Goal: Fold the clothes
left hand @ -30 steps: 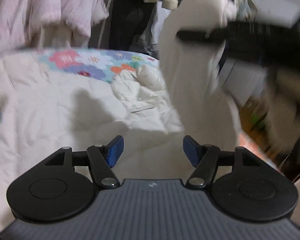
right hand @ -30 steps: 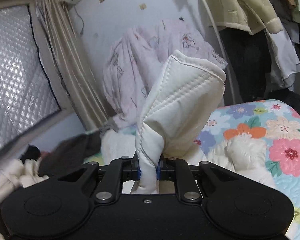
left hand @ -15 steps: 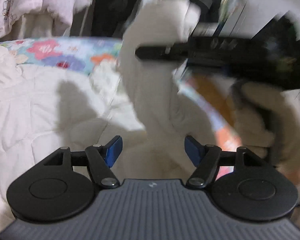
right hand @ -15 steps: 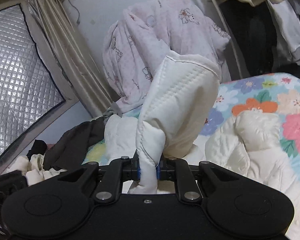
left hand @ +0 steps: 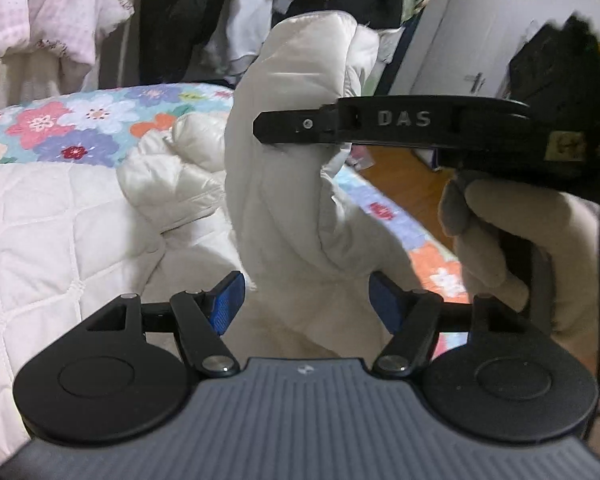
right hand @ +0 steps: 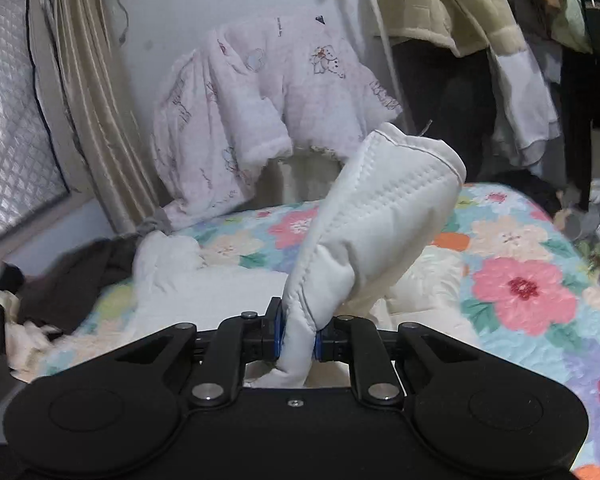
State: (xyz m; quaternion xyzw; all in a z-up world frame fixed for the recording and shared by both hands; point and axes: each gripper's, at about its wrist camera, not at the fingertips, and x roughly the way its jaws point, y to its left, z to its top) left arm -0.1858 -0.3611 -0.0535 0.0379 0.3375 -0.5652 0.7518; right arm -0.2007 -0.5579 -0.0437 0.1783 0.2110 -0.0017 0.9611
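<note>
A cream quilted jacket [left hand: 60, 232] lies spread on the bed. My right gripper [right hand: 298, 338] is shut on the jacket's sleeve [right hand: 376, 224] and holds it lifted, cuff end up. In the left wrist view the same sleeve [left hand: 284, 168] stands up from the bed, pinched by the right gripper [left hand: 284, 126], which comes in from the right with a gloved hand behind it. My left gripper [left hand: 306, 300] is open and empty, its blue pads either side of the sleeve's base, not touching it.
The bed has a floral quilt [right hand: 524, 288]. Dark clothes [right hand: 72, 276] lie at its left end. A pink padded garment [right hand: 260, 108] and coats [right hand: 472, 12] hang behind. A wooden floor [left hand: 404, 176] shows past the bed's edge.
The right gripper has carried the lifted sleeve across in front of the left gripper, so the sleeve now stands centred between the open left fingers. Both grips are unchanged.
</note>
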